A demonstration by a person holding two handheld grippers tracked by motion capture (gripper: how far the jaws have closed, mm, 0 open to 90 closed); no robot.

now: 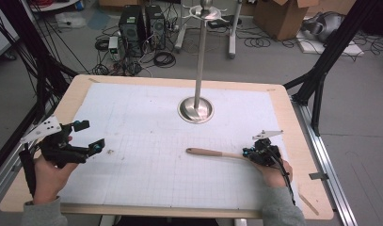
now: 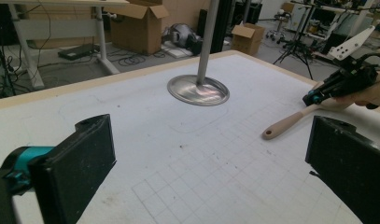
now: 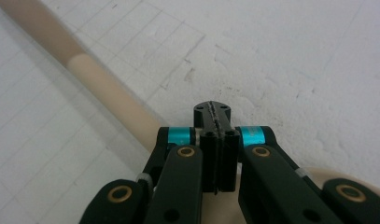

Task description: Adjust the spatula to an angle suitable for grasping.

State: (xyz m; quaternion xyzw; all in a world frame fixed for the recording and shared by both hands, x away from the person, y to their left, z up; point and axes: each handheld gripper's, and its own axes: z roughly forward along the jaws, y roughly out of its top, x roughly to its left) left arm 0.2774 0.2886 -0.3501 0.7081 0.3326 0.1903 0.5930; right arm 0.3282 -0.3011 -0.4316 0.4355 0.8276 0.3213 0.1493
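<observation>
A pale wooden spoon lies on the white grid mat at the right, its handle pointing left. My right gripper hangs over the spoon's right end with its jaws pressed together and nothing visible between them. In the right gripper view the spoon runs under the right gripper; I cannot tell whether they touch. My left gripper is held at the mat's left edge, open wide, with nothing between its jaws. The left gripper view looks across the mat past the left gripper at the spoon and the right gripper.
A metal pole on a round base stands at the table's far middle, the same base showing ahead of the left gripper. A small speck lies near the left gripper. Cardboard boxes, computers and cables sit on the floor beyond.
</observation>
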